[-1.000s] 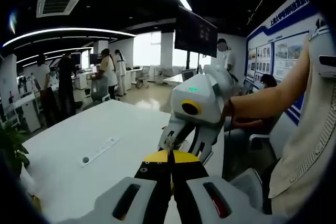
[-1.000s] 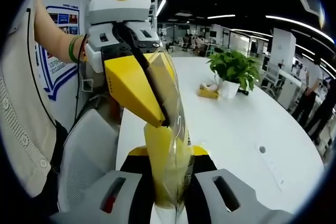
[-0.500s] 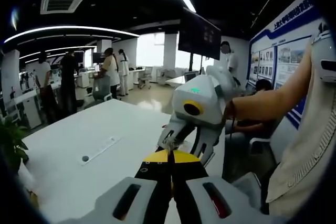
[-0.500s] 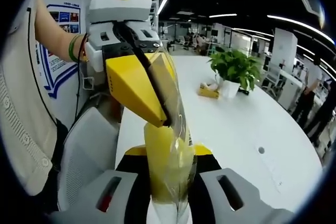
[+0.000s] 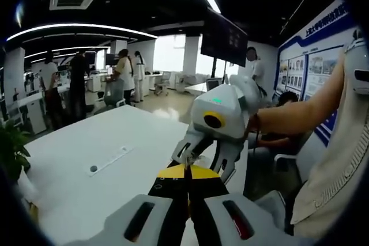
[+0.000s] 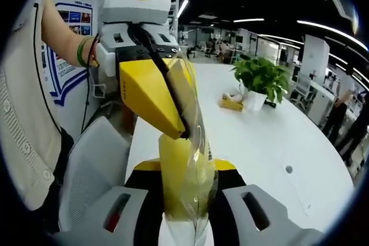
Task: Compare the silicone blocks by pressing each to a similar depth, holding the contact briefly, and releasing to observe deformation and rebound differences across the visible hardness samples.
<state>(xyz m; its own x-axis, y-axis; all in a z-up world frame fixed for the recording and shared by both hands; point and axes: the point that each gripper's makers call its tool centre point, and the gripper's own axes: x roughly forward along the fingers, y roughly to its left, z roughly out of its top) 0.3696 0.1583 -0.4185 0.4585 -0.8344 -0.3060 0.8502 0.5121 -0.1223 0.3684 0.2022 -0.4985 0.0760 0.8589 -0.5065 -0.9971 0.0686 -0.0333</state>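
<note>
We hold a yellow block in a clear bag (image 6: pixel 184 182) in mid-air, above the near edge of the white desk (image 6: pixel 259 136). The right tool (image 6: pixel 185 168) pinches its lower part, and the left tool (image 6: pixel 184 133) is closed on its top. The slick film could slip out. Both forearms reach in level. Far off stands a potted plant (image 6: pixel 259 82)

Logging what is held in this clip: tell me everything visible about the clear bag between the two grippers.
The clear bag is glossy, crinkled, see-through plastic holding a flat pale yellow piece. It stands roughly upright above the white table, gripped at its lower end by the right gripper and higher up by the left gripper. Neither end hangs free.
</note>
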